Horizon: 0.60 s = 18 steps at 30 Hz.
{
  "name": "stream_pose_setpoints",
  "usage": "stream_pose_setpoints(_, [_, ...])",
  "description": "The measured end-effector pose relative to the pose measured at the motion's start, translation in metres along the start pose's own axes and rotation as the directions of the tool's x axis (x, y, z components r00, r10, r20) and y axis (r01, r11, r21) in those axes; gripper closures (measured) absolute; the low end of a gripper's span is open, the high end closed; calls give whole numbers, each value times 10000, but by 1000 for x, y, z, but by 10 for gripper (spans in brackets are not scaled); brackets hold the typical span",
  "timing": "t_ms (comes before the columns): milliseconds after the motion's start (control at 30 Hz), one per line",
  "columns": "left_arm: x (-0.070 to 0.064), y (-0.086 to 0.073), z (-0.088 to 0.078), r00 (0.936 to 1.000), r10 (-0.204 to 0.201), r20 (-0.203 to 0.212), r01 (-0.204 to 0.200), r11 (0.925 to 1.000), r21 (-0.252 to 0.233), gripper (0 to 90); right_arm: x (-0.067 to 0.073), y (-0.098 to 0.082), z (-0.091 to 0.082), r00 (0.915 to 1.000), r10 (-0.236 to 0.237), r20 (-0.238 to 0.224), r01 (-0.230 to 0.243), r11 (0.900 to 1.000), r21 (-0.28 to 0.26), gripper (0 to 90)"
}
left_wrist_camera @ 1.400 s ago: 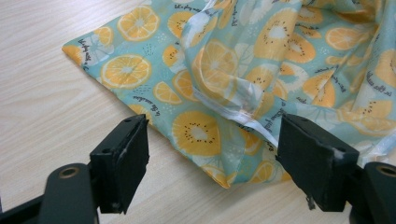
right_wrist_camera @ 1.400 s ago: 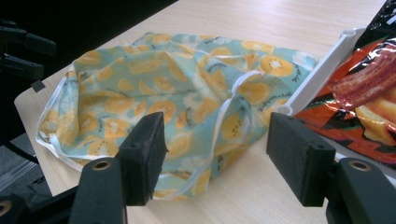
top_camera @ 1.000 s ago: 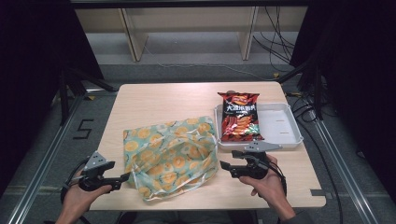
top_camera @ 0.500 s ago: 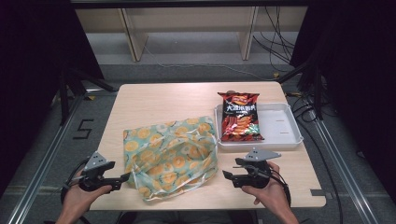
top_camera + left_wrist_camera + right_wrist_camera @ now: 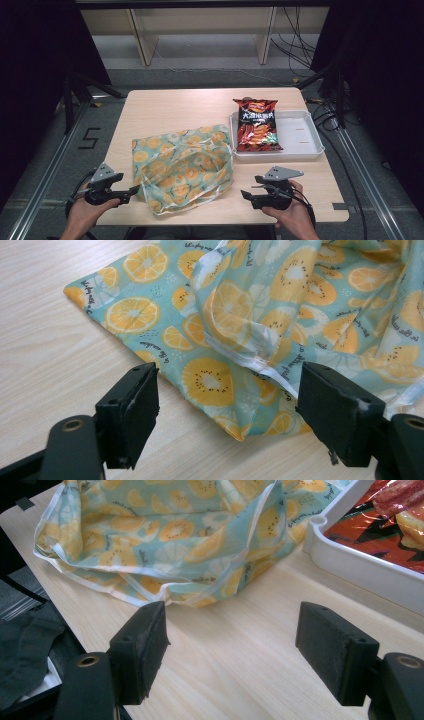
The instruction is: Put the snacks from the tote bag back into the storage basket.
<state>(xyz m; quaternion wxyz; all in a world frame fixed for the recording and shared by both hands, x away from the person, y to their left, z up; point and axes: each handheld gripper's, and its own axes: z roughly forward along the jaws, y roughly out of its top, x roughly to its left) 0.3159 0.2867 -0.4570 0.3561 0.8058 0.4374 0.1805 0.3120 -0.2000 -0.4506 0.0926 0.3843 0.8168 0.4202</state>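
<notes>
A teal cloth bag [image 5: 182, 167] printed with orange slices lies crumpled on the wooden table's near left half. My left gripper [image 5: 134, 190] [image 5: 227, 410] sits at the bag's near left corner [image 5: 235, 427]. Its jaws stand open on either side of that corner and its white-edged hem, and the pads do not press on it. My right gripper [image 5: 250, 186] [image 5: 232, 640] rests to the right of the bag, pointing at it. Its jaws are open and have just been opening, with bare wood between them. A red chip packet [image 5: 256, 125] lies in a white tray [image 5: 302, 135].
The tray [image 5: 350, 565] stands at the right of the table [image 5: 175, 107], close behind my right gripper. The table's near edge runs just under both hands. Shelf legs and cables are on the floor beyond the far edge.
My right gripper has drawn back from the bag's right edge toward the near edge of the table. The left gripper, the bag and the tray have stayed put.
</notes>
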Motion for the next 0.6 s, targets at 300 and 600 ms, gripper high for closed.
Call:
stream_pose_setpoints(300, [0, 0, 1, 10000, 10, 0, -10, 10000, -21, 241, -1, -2, 1, 9990, -357, 278, 355, 9994, 52, 286])
stream_pose_setpoints(600, [0, 0, 1, 10000, -33, -3, 33, 10000, -59, 242, 0, -1, 1, 9995, -210, 243, 208, 9997, 98, 285])
